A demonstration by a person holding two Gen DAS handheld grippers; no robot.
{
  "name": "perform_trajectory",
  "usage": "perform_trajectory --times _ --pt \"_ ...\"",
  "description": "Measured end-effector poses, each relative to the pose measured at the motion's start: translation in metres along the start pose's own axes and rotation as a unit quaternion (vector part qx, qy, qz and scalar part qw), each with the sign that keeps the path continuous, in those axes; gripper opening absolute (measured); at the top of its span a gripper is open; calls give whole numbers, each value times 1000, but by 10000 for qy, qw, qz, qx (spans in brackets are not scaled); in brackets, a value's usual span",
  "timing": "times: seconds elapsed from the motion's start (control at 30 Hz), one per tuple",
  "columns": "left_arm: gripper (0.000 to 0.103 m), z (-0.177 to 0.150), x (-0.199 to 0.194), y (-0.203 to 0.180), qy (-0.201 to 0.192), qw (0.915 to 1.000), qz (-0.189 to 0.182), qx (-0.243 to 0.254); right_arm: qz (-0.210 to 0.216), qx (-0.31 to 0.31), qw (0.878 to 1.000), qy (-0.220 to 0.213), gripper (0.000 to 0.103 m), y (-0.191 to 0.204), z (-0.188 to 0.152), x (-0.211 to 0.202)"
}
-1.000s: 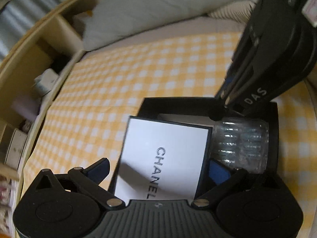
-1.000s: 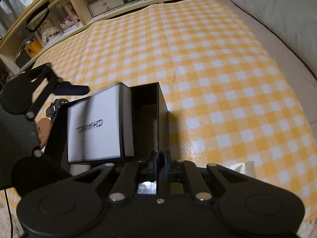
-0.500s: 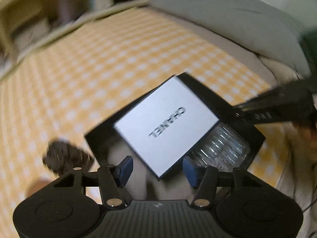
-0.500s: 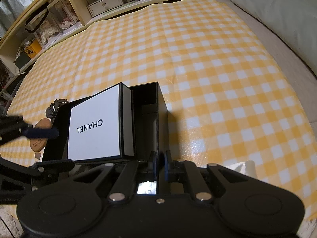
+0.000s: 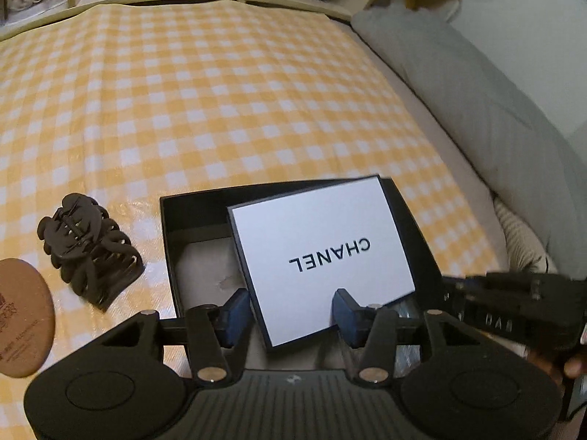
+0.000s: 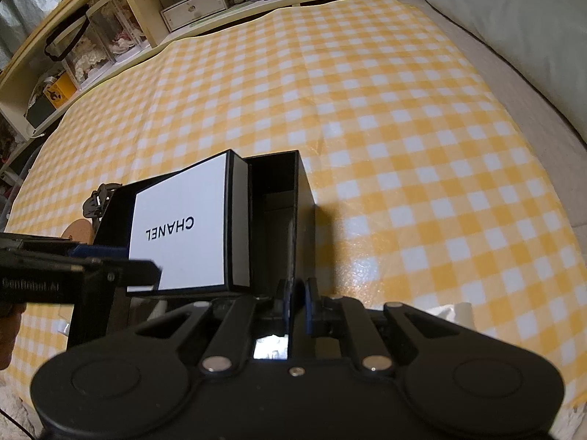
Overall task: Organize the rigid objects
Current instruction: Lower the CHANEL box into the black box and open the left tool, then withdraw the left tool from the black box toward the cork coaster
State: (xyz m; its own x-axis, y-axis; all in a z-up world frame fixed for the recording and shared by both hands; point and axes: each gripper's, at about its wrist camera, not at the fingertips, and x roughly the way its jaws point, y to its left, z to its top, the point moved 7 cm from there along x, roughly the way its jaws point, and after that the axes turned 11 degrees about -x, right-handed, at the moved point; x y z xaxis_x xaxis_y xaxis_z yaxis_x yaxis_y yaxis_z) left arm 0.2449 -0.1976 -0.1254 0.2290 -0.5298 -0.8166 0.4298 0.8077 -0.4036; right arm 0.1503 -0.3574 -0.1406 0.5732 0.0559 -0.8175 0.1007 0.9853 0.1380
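Yellow checked cloth (image 5: 220,110) covers the bed. Black open box (image 5: 167,220) near its front edge; white lid (image 5: 319,253) lies tilted inside it. Hair claw (image 5: 88,249) and cork disc (image 5: 22,315) beside box. Left gripper (image 5: 291,315): jaws closing, lid's corner between them, untouched. Right gripper (image 6: 296,295): clamped on box wall.

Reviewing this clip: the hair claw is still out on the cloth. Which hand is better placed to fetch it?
Left. The right gripper is shut on the wall of the black box, steadying it. The left gripper holds nothing, its jaws closing, and the hair claw lies on its side of the box.
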Motion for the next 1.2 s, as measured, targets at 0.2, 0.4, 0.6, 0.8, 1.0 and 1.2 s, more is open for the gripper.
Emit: perform_trajectory --times 0.2,0.4,0.6,0.8,1.0,1.2 --pt "51 2 2 -1 -97 9999 -41 19 -21 -47 10000 9 10 -1 0 1" --pt "50 -3 -8 -10 -392 9986 -232 260 -28 -63 10000 10 10 -1 1 1" --pt "51 0 -7 -27 -573 9965 -220 570 -110 -135 9998 11 10 1 0 0" --pt "53 1 7 -26 -700 9952 -147 666 -193 -171 9997 14 11 2 2 2" --pt "73 -3 3 -22 -639 9959 -421 491 -176 -184 9997 0 11 2 2 2" --pt "82 -26 -14 -12 -368 9982 -178 446 -139 -300 9995 -14 10 4 7 3"
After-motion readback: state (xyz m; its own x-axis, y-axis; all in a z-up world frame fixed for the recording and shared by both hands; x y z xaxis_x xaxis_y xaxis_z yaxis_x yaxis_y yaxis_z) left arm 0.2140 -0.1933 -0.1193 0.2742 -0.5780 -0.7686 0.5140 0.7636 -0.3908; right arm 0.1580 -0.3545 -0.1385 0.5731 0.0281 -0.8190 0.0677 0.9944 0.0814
